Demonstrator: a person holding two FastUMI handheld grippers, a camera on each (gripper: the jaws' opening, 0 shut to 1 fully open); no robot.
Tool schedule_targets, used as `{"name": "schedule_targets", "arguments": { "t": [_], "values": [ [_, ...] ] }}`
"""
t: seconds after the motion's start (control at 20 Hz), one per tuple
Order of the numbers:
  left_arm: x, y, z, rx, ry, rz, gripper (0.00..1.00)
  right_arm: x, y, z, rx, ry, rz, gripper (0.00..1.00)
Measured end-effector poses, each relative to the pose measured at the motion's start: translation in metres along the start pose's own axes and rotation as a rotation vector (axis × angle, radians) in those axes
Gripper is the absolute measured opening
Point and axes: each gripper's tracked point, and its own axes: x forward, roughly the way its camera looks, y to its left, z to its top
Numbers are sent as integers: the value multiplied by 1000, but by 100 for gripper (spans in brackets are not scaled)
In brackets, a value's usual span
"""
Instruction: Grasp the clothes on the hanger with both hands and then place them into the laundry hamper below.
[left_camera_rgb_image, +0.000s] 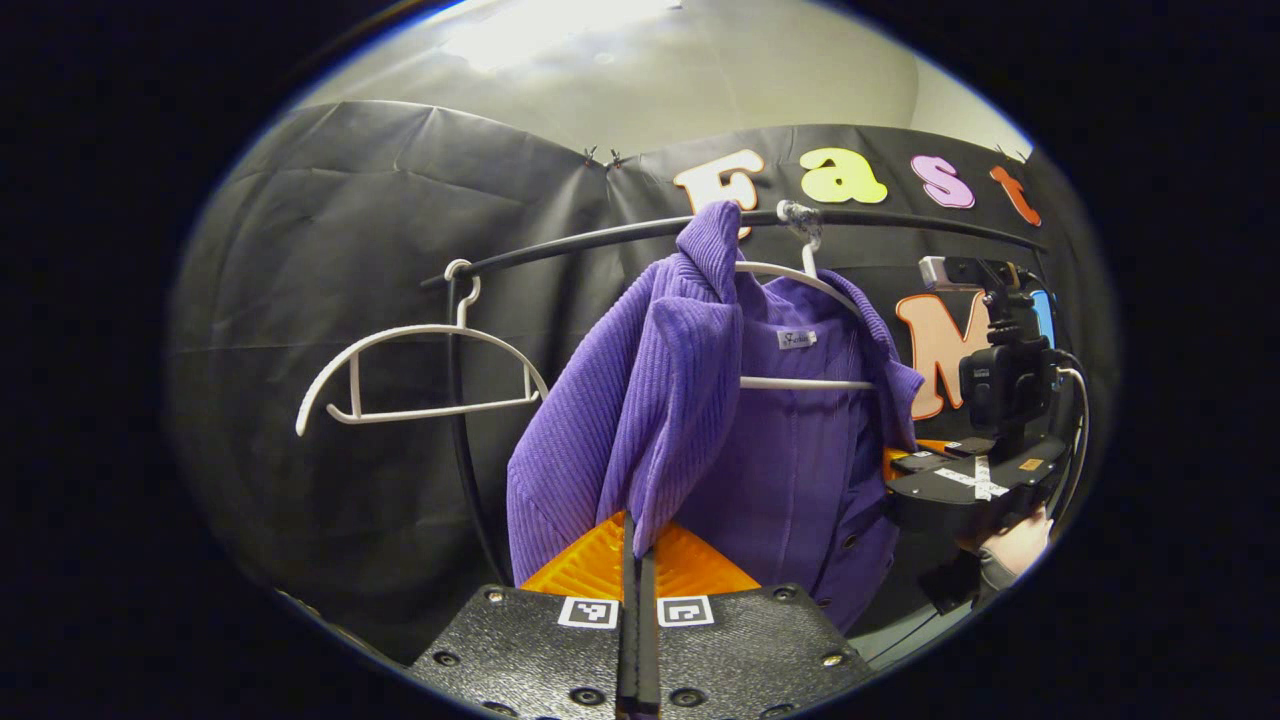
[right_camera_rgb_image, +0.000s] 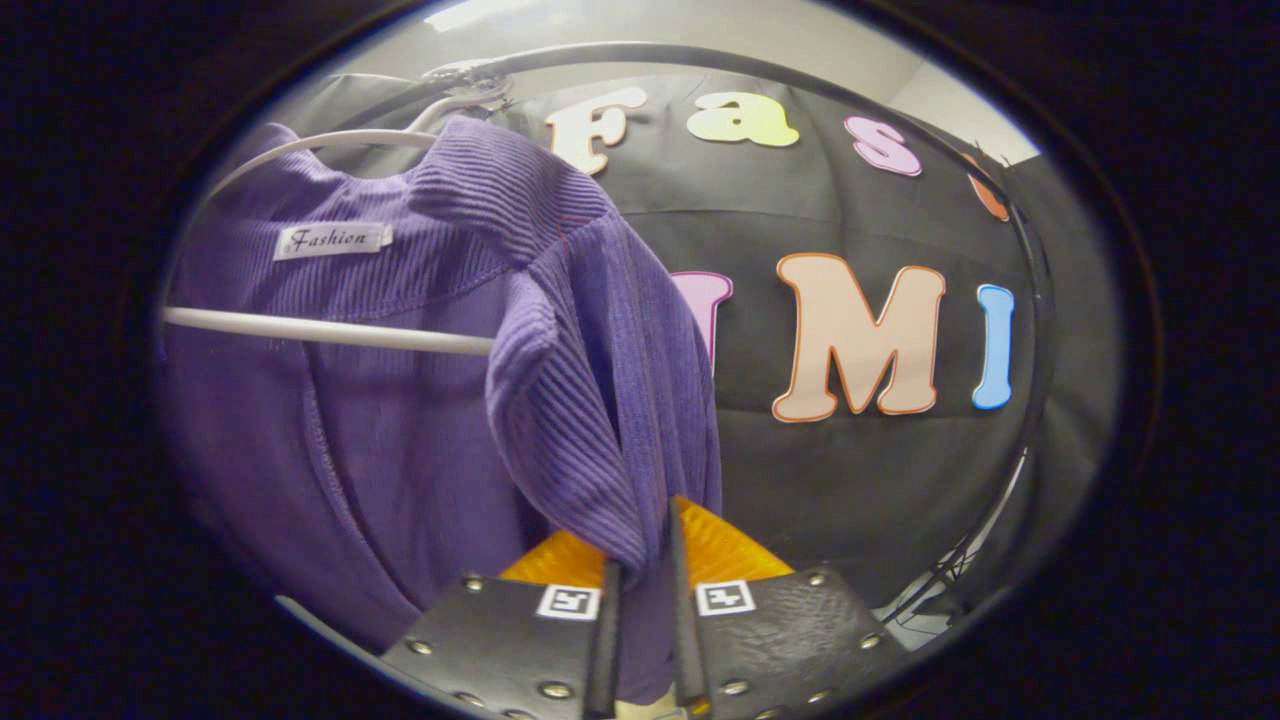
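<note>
Fabric is pinched in both tools. In the left gripper view the left tool (left_camera_rgb_image: 637, 560) is seen nearly closed, its two fingers (left_camera_rgb_image: 590, 565) drawn together on a fold of one purple ribbed garment (left_camera_rgb_image: 690, 400) — the fold runs straight up from the tips toward the collar. In the right gripper view the right tool (right_camera_rgb_image: 640, 560) is closed to a narrow gap on the opposite shoulder edge of the same garment (right_camera_rgb_image: 560, 380), the cloth passing down between its fingers (right_camera_rgb_image: 720, 545).

One garment is counted, hung with its long axis vertical, collar up and hem down, its open front and inner neck label turned toward the cameras. It is carried on one white hanger (left_camera_rgb_image: 800, 290), whose crossbar is seen across the garment's inside; the hook is taped onto a black rail (left_camera_rgb_image: 600, 235). A second white hanger (left_camera_rgb_image: 420, 370), bare, is hooked on the same rail, well apart from the garment, so two hangers are counted.

Farther off in the left gripper view, the right tool (left_camera_rgb_image: 965, 480) with its camera is seen beside the garment's far edge, a hand (left_camera_rgb_image: 1015, 545) under it. Behind everything the black cloth wall (left_camera_rgb_image: 350, 250) is stretched.
</note>
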Motion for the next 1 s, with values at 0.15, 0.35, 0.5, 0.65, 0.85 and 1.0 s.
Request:
{"name": "schedule_targets", "arguments": {
  "t": [0.15,0.35,0.5,0.65,0.85,1.0],
  "values": [
    [-2,6,9,5,-20,19,0,1,-8,6,-16,4,-4,7],
    [-9,18,30,4,-67,48,0,-6,-24,33,-33,-63,-37,8],
    [-12,31,47,-8,-95,77,0,-4,-33,52,-71,-104,-49,7],
    [-17,44,67,-18,-134,108,0,2,-44,65,-73,-122,-68,8],
    [-23,64,98,-39,-193,142,0,12,-57,84,-51,-140,-91,8],
    [-19,77,115,-53,-211,155,0,19,-63,103,-48,-164,-101,8]
  ]
}}
